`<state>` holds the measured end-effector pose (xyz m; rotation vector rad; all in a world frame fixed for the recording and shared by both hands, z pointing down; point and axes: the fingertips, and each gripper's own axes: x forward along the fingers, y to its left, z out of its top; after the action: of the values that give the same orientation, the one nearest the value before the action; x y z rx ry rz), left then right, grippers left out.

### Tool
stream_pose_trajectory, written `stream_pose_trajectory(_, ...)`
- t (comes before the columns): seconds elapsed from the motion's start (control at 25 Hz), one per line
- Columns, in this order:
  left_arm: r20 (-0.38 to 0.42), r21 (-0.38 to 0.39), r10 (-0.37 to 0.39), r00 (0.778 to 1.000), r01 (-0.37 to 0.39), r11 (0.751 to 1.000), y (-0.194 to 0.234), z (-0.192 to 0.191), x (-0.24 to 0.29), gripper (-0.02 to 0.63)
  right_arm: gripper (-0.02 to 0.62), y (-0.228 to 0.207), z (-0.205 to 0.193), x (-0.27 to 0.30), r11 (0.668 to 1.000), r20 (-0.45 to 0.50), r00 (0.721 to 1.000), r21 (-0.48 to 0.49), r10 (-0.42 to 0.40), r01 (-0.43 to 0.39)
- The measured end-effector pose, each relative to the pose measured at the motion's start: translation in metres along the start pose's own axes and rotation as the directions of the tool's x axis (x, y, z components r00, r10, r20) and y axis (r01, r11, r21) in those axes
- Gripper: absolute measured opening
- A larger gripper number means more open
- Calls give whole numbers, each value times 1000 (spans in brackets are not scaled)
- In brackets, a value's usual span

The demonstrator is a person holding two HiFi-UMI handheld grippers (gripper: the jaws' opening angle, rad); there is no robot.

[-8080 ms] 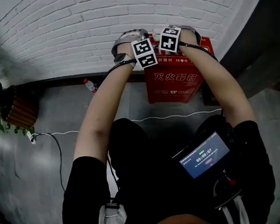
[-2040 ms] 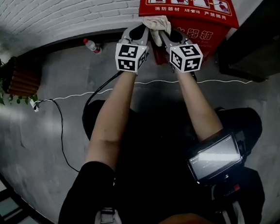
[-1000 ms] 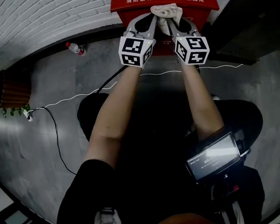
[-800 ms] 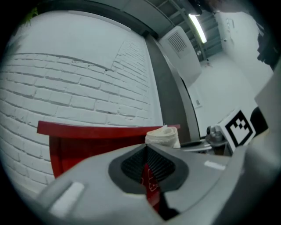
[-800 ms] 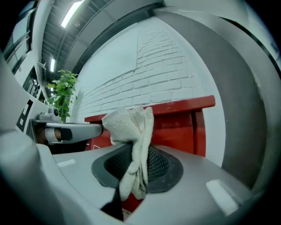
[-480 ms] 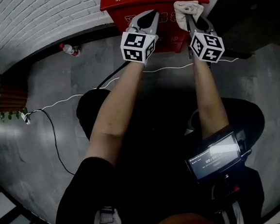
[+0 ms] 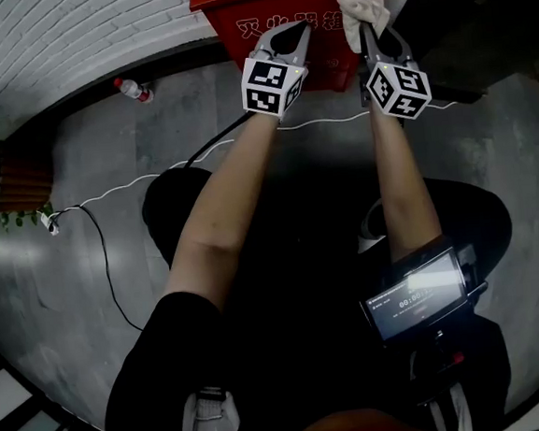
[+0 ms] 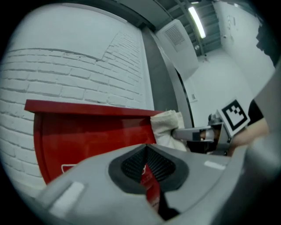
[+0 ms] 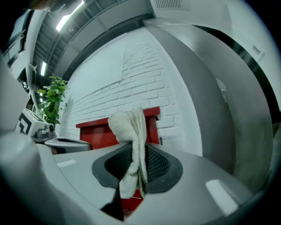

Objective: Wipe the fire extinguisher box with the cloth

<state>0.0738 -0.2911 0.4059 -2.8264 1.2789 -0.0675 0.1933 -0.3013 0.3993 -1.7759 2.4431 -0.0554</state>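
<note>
The shirt (image 7: pixel 154 398) is black (short sleeves (image 7: pixel 180 313)).

Brick wall (image 7: pixel 67 40) behind box (image 7: pixel 321 50); dark structure (image 7: pixel 478 23) close right; bottle (image 7: pixel 132 88) left.

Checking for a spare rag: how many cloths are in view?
1. The cloth is clamped in the jaws of the right gripper, near the right end of the fire extinguisher box. The left gripper holds none. More may be hidden.
</note>
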Motion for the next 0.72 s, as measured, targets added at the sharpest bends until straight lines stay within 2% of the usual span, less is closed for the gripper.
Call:
stream_pose_trajectory(0.08,-6,-14,24,1000,-24,1000,9,-10,-9,3,84,23,-4,-2,999,21,999,-5,49,-48)
stream_pose_trajectory(0.2,2,-99,125,992,-125,987,38,-29,-27,3,84,68,-23,5,988,34,987,13,156,-156)
stream_pose_trajectory(0.32,-5,-141,218,976,-217,966,59,-46,-57,3,84,123,-46,11,962,-7,963,18,271,-271)
stream_pose_trajectory(0.44,-25,-183,290,957,-289,940,85,-65,-96,3,84,166,-74,15,945,-70,942,25,327,-326)
stream_pose_trajectory(0.56,-65,-174,348,935,-354,919,116,-87,-123,3,84,190,-104,28,939,-116,932,67,342,-336)
stream_pose_trajectory(0.72,-103,-96,342,934,-352,931,126,-103,-135,3,84,212,-135,41,936,-159,924,116,348,-333)
